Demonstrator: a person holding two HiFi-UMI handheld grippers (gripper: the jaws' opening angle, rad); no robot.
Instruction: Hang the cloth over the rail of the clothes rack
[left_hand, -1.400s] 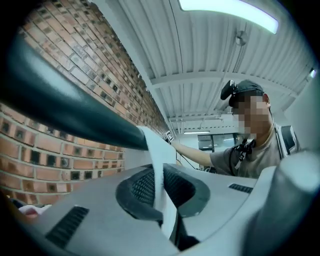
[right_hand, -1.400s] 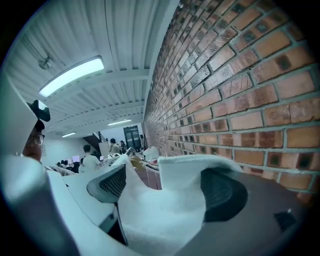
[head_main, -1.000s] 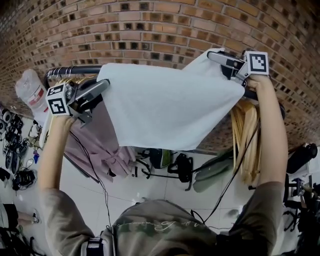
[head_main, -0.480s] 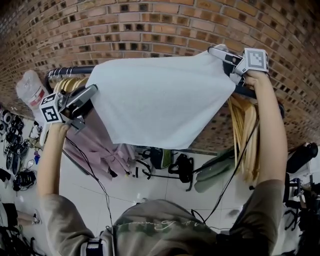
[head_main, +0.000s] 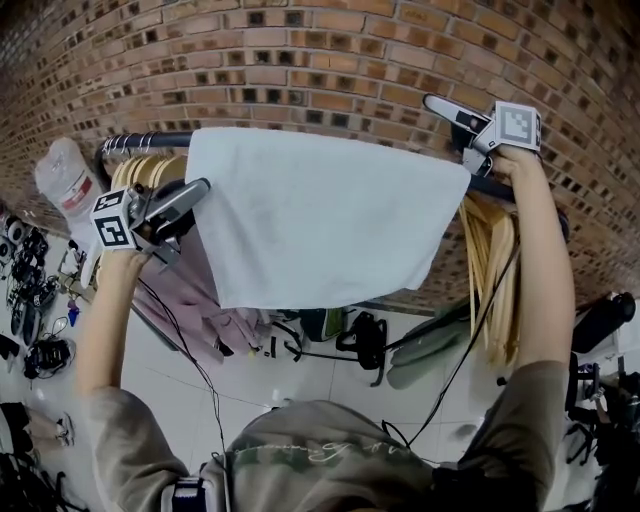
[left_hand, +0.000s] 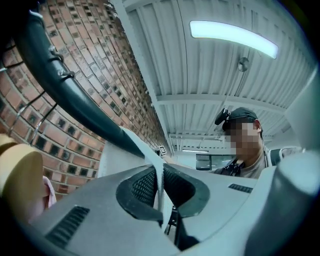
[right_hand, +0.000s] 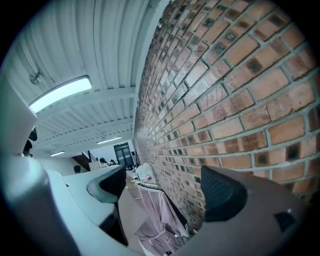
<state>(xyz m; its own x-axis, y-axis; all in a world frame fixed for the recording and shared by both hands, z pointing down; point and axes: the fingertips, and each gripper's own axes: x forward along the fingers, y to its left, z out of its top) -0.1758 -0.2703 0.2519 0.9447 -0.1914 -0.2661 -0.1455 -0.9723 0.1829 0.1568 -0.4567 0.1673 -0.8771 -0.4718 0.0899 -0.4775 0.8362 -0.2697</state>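
The white cloth (head_main: 320, 220) is draped over the dark rail (head_main: 150, 140) of the clothes rack. It covers the rail's middle stretch, and its near half hangs down in a broad sheet. The part of the rail under it is hidden, and so is whatever cloth falls behind toward the brick wall (head_main: 300, 60).

The left gripper (head_main: 197, 190) is at the cloth's left edge, just below the rail. In the left gripper view its pads are closed on a thin fold of the cloth (left_hand: 159, 172), seen edge-on, with the rail (left_hand: 65, 90) slanting above.

The right gripper (head_main: 435, 103) is up above the cloth's top right corner and clear of it. In the right gripper view its jaws stand apart with nothing between them.

Wooden hangers (head_main: 492, 270) crowd the rail's right end, partly behind the person's forearm. A pink garment (head_main: 205, 290) hangs near the left end, half covered by the cloth. The rack's legs cannot be made out.
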